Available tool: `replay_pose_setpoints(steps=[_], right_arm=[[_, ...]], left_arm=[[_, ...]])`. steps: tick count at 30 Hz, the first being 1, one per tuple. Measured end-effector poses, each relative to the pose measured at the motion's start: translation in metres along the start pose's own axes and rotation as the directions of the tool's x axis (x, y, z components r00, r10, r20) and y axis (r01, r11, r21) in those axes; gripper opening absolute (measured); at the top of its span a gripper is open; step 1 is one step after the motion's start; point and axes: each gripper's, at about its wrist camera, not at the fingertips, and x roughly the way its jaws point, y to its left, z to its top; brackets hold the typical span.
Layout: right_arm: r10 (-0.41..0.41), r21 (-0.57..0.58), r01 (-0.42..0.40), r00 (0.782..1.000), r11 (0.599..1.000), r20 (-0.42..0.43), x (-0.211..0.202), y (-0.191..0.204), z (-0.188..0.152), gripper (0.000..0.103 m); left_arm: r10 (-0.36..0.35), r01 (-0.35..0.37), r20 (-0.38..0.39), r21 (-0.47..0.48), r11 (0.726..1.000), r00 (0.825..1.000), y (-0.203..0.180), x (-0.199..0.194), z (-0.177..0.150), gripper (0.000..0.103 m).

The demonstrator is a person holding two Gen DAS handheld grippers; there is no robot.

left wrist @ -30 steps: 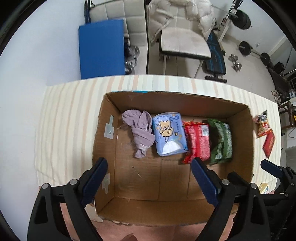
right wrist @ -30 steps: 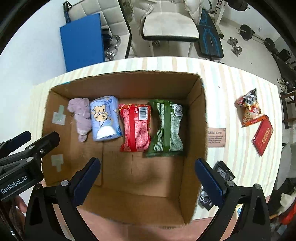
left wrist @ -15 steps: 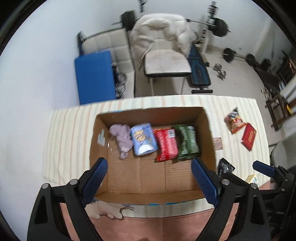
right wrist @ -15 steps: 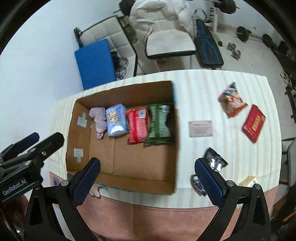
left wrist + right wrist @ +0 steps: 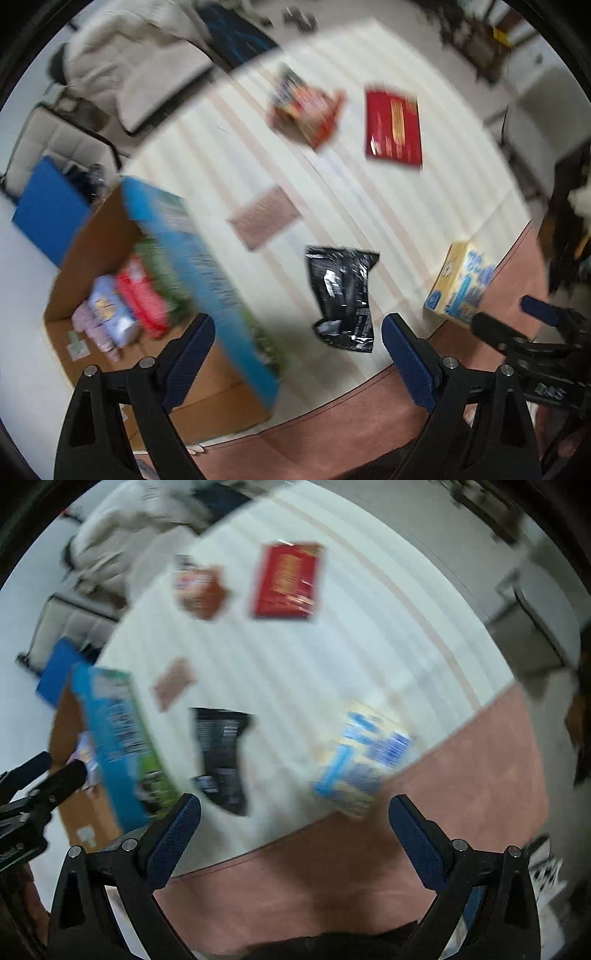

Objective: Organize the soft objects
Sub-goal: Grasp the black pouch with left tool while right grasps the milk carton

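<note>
Both views are motion-blurred. The cardboard box (image 5: 207,280) stands at the left of the striped table and holds a purple cloth (image 5: 86,321), a blue pack (image 5: 110,314), a red pack (image 5: 144,302) and a green pack (image 5: 162,266). On the table lie a black pouch (image 5: 341,295), a yellow-blue pack (image 5: 460,284), a red flat pack (image 5: 393,127) and a colourful snack bag (image 5: 304,107). My left gripper (image 5: 299,354) is open and empty above the black pouch. My right gripper (image 5: 293,834) is open and empty, near the yellow-blue pack (image 5: 364,757).
A small brown card (image 5: 264,216) lies mid-table. The table's front edge (image 5: 332,398) meets reddish floor. A chair with a white jacket (image 5: 136,70), a blue board (image 5: 48,210) and gym gear stand beyond the table.
Both grippers have swung to the right, away from the box and over the loose packs on the table. The view has tilted. Both remain open and empty.
</note>
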Motion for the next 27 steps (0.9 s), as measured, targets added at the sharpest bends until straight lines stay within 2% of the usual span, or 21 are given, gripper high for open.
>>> replay_pose_setpoints(steps=[3,6,9,11,14,18,19,20,22,27], right_arm=[[0.003,0.063,-0.001,0.999,0.998,-0.032,0.026,-0.027,0.006,0.103],[0.037,0.117,-0.028,0.997,0.993,-0.070,0.053,-0.044,0.009,0.103],[0.059,0.159,-0.041,0.992,0.986,-0.112,0.078,-0.050,0.016,0.101],[0.071,0.178,-0.047,0.989,0.983,-0.128,0.090,-0.052,0.016,0.095],[0.089,0.197,-0.057,0.984,0.979,-0.155,0.103,-0.052,0.017,0.090],[0.067,0.190,-0.034,0.983,0.981,-0.172,0.112,-0.051,0.016,0.085],[0.060,0.186,-0.026,0.982,0.982,-0.177,0.113,-0.051,0.016,0.080],[0.050,0.182,-0.017,0.982,0.983,-0.182,0.115,-0.050,0.017,0.077],[0.043,0.178,-0.008,0.981,0.984,-0.190,0.119,-0.050,0.016,0.075],[-0.006,0.114,0.027,0.984,0.993,-0.178,0.118,-0.036,0.008,0.071]], left_arm=[[-0.004,0.009,-0.113,0.045,0.999,0.994,-0.027,0.046,0.019,0.093],[-0.010,0.020,-0.215,0.042,0.999,0.976,-0.037,0.087,0.030,0.093],[-0.017,0.030,-0.284,0.039,0.999,0.959,-0.046,0.117,0.033,0.093],[-0.006,0.022,-0.313,0.047,0.999,0.950,-0.051,0.132,0.033,0.093],[-0.002,0.015,-0.337,0.037,0.999,0.942,-0.054,0.149,0.030,0.090],[-0.046,0.045,-0.332,-0.010,0.999,0.942,-0.052,0.155,0.023,0.076],[-0.044,0.043,-0.321,-0.007,0.999,0.946,-0.054,0.153,0.021,0.069],[-0.042,0.043,-0.313,-0.004,0.999,0.949,-0.055,0.152,0.020,0.058],[-0.044,0.044,-0.301,-0.006,0.999,0.953,-0.060,0.149,0.017,0.048],[-0.047,0.036,-0.269,-0.044,0.998,0.962,-0.059,0.139,0.007,0.044]])
